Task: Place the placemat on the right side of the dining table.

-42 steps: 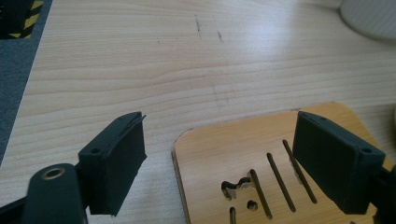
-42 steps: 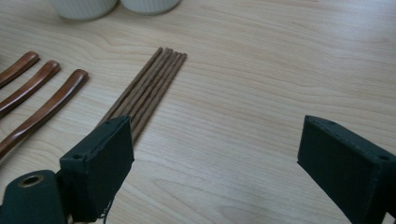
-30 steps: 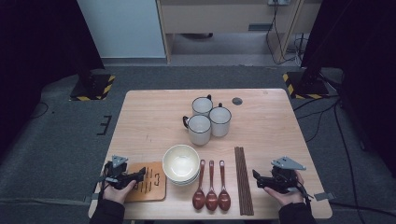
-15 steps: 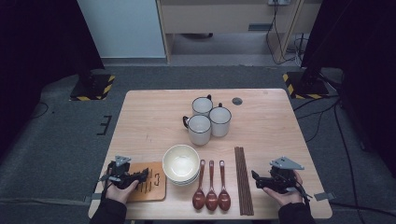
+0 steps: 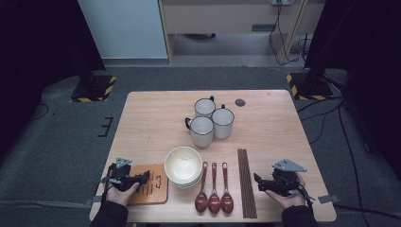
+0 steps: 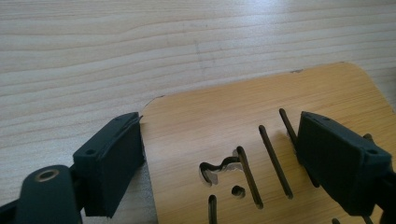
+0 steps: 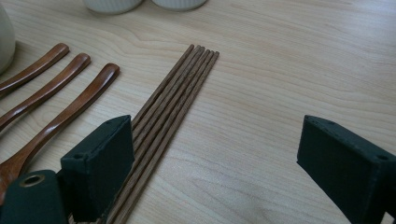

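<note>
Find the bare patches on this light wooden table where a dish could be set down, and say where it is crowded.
Bare: the table's left half beyond the slotted wooden board, and the right side beyond the brown chopsticks. Crowded: the front edge, with board, stacked cream bowls, three brown wooden spoons and chopsticks, and the three white mugs at centre.

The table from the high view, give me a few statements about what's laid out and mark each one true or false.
1. Three wooden spoons lie side by side between the stacked bowls and the chopsticks. True.
2. Four mugs stand on the table. False: three white mugs stand clustered.
3. The left tongs straddle a corner of the slotted wooden board, jaws apart. True.
4. The right tongs grip the chopsticks. False: they are open, chopsticks beside one jaw.
</note>
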{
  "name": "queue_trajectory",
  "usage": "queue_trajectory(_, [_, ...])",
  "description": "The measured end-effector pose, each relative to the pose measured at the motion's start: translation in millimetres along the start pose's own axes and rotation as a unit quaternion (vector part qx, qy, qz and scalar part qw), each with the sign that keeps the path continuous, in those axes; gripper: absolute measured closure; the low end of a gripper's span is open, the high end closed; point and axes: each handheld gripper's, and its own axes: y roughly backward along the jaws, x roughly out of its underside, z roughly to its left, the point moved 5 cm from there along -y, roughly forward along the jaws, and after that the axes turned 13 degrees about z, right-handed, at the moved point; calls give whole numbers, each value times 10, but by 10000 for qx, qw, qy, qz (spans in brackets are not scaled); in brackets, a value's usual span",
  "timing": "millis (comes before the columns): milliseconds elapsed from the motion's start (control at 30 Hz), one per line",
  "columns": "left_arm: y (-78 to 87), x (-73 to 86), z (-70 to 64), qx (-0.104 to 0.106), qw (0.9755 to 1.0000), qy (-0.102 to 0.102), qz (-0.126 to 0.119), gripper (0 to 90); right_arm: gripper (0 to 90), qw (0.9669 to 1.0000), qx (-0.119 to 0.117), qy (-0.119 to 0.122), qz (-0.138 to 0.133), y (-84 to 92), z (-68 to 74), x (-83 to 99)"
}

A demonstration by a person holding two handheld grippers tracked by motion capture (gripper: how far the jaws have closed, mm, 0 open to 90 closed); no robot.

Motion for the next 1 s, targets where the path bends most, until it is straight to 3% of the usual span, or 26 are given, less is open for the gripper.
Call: queue_trajectory(1000, [71, 59, 138, -167, 9996, 222, 1, 169, 114, 9999, -11, 118, -22, -5, 24, 0])
